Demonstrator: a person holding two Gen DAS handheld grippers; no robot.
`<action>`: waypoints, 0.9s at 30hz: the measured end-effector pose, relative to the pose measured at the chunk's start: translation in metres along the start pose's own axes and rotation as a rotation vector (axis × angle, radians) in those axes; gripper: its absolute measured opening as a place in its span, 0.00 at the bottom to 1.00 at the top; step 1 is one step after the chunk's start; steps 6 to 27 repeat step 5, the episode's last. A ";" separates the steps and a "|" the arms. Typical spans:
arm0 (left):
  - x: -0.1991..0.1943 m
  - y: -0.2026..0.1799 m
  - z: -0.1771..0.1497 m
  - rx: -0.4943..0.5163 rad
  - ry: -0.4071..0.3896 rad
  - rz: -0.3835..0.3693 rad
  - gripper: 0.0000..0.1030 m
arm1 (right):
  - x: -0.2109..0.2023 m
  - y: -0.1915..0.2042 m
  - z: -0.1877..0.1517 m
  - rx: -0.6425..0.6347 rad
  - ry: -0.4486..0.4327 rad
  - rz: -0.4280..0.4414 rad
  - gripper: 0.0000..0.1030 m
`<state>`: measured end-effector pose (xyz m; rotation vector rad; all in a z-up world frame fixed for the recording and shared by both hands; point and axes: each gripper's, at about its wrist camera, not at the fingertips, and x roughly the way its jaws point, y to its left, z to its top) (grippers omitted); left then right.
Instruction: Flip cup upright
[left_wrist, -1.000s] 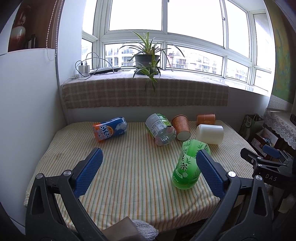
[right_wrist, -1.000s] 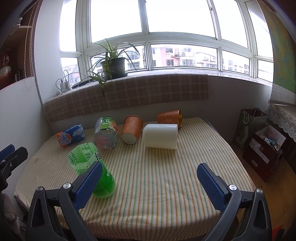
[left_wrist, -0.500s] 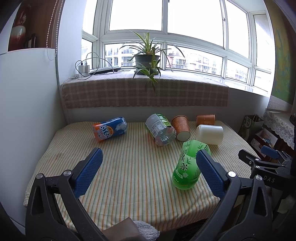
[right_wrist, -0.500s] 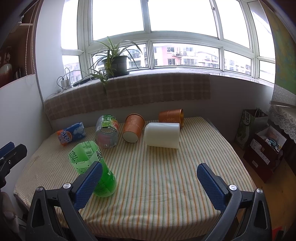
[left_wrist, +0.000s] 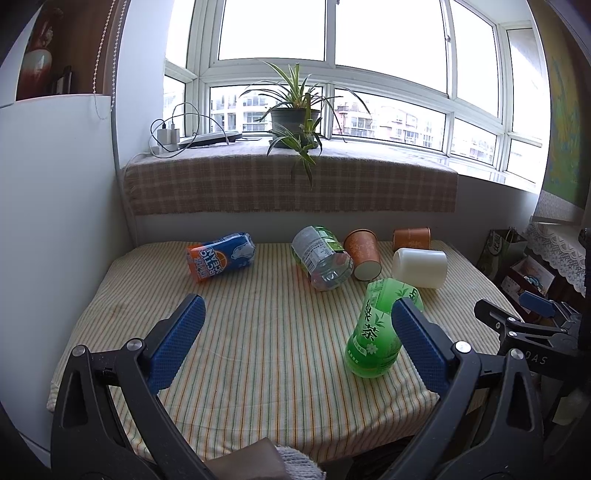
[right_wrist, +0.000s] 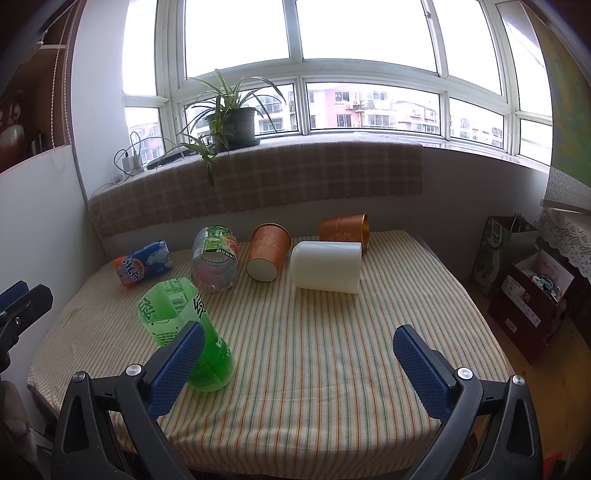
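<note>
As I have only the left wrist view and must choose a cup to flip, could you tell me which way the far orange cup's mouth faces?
Observer: In the right wrist view the far orange cup lies on its side. Its gold-rimmed mouth points to the right of that view.
Operator: Thank you. Is the right gripper free to take it?
Observer: Yes. The right gripper is wide open, with nothing between its fingers.
</note>
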<state>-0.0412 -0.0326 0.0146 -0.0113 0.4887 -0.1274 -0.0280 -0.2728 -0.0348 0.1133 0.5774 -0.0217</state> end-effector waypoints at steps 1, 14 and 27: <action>0.000 0.001 0.000 -0.003 0.000 -0.003 0.99 | 0.000 0.000 0.000 -0.001 0.001 0.000 1.00; 0.001 0.002 -0.001 -0.004 -0.005 0.004 0.99 | 0.002 0.000 -0.001 -0.003 0.004 -0.001 1.00; 0.001 0.002 -0.001 -0.004 -0.005 0.004 0.99 | 0.002 0.000 -0.001 -0.003 0.004 -0.001 1.00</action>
